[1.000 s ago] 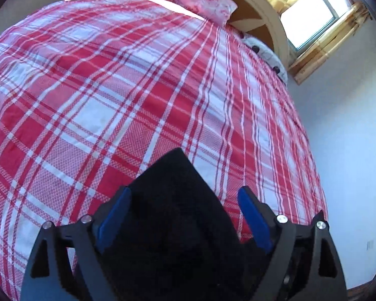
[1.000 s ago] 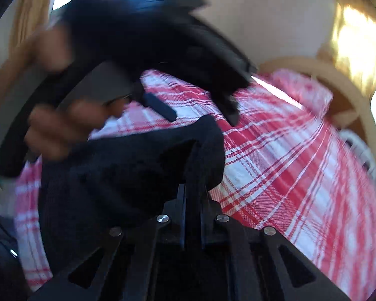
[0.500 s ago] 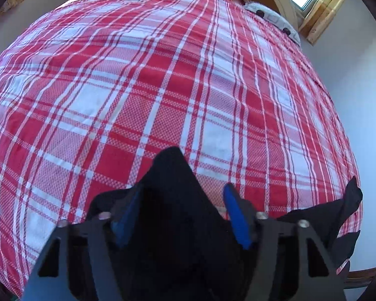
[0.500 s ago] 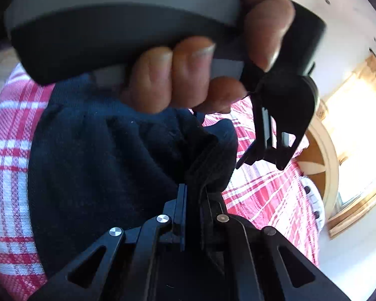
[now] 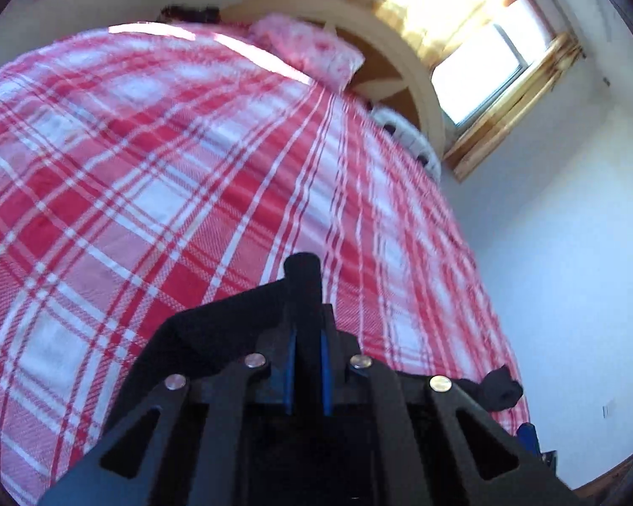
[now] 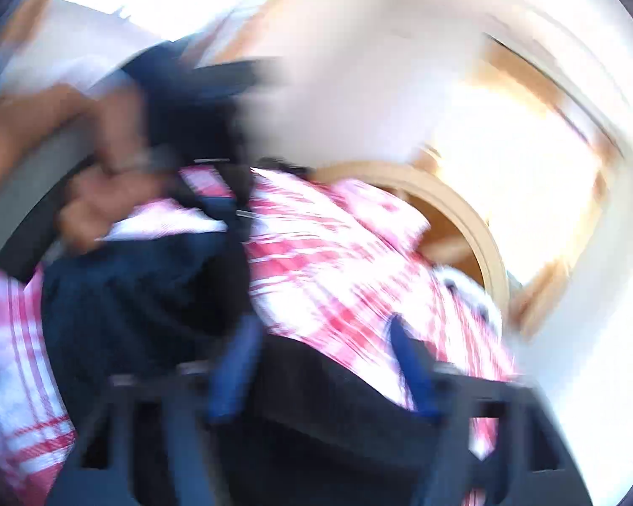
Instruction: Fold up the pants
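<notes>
Left wrist: left gripper pinches dark pants over plaid bed; right gripper spread wide.

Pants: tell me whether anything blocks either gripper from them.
Nothing visible does. The left gripper is already shut on a fold of the dark pants. The right gripper is open right beside them, though that view is blurred.

Very blurry. Right claw wide open, blue fingers apart. Dark pants lying on the red checked bed, by its near edge. A hand above the pants. Pink pillow at the far end.
</notes>
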The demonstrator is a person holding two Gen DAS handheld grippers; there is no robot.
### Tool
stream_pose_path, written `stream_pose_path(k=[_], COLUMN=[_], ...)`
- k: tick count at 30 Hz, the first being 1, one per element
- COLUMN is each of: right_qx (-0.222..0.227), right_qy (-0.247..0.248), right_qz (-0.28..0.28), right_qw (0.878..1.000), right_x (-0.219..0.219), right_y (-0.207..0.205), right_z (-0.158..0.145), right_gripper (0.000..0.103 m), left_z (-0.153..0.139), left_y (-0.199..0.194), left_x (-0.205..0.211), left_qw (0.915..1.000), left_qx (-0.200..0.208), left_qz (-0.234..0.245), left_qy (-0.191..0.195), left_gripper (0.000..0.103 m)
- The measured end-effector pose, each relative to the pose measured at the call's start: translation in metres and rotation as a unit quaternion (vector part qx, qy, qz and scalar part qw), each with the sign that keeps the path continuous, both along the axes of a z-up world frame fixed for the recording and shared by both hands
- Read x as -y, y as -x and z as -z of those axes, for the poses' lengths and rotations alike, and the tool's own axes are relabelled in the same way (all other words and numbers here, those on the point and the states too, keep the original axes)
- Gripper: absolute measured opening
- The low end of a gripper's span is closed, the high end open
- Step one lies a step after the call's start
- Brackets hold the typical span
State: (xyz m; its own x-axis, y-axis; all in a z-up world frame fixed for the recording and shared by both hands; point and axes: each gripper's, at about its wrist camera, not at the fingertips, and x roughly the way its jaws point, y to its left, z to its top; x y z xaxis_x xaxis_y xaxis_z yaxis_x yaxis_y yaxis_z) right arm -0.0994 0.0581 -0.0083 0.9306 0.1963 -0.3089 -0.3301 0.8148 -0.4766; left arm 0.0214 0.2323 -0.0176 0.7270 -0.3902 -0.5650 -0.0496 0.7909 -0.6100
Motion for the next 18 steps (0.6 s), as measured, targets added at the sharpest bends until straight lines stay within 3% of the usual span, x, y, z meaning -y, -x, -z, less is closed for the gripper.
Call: stream_pose_path(k=[2, 3, 5, 7, 9, 10, 13, 14, 16, 18], right_qx=[-0.030, -0.055, -0.109, -0.192, -0.239, -0.258, -0.300, -0.313, -0.347, -0.375], right_qy=[-0.094, -0.149, -0.250, -0.369, -0.432, -0.452, -0.446, -0.454, -0.505, -0.519], right_qz=[0.044, 0.070, 0.116, 0.157, 0.169, 0.169, 0.175, 0.181, 0.163, 0.169], right_qw=[0.994, 0.985, 0.955, 0.896, 0.853, 0.837, 0.825, 0.814, 0.773, 0.750], right_x=[0.045, 0.074, 0.127, 0.179, 0.201, 0.210, 0.206, 0.209, 0.209, 0.210], right_y=[-0.001, -0.004, -0.014, -0.026, -0.026, -0.029, -0.044, -0.047, -0.063, -0.087], right_z=[-0.017, -0.023, -0.027, -0.023, -0.015, -0.011, -0.009, -0.006, 0.006, 0.020], right_gripper=[0.077, 0.077, 0.077, 0.077, 0.077, 0.077, 0.077, 0.077, 0.077, 0.077], left_z=[-0.011, -0.015, -0.018, -0.017, -0.014, -0.013, -0.005, -0.002, 0.002, 0.005], left_y=[0.020, 0.033, 0.046, 0.061, 0.072, 0.078, 0.087, 0.089, 0.090, 0.089], left_x=[-0.004, -0.008, -0.012, -0.014, -0.015, -0.017, -0.026, -0.029, -0.034, -0.036], left_qw=[0.9991, 0.9979, 0.9960, 0.9937, 0.9919, 0.9914, 0.9901, 0.9894, 0.9886, 0.9896], left_qx=[0.038, 0.057, 0.077, 0.093, 0.105, 0.109, 0.105, 0.103, 0.102, 0.091], left_qz=[-0.013, -0.020, -0.025, -0.030, -0.037, -0.042, -0.048, -0.051, -0.051, -0.052], left_qy=[0.009, 0.021, 0.039, 0.055, 0.060, 0.059, 0.080, 0.089, 0.098, 0.099], left_gripper=[0.009, 0.009, 0.009, 0.009, 0.009, 0.009, 0.009, 0.009, 0.009, 0.009])
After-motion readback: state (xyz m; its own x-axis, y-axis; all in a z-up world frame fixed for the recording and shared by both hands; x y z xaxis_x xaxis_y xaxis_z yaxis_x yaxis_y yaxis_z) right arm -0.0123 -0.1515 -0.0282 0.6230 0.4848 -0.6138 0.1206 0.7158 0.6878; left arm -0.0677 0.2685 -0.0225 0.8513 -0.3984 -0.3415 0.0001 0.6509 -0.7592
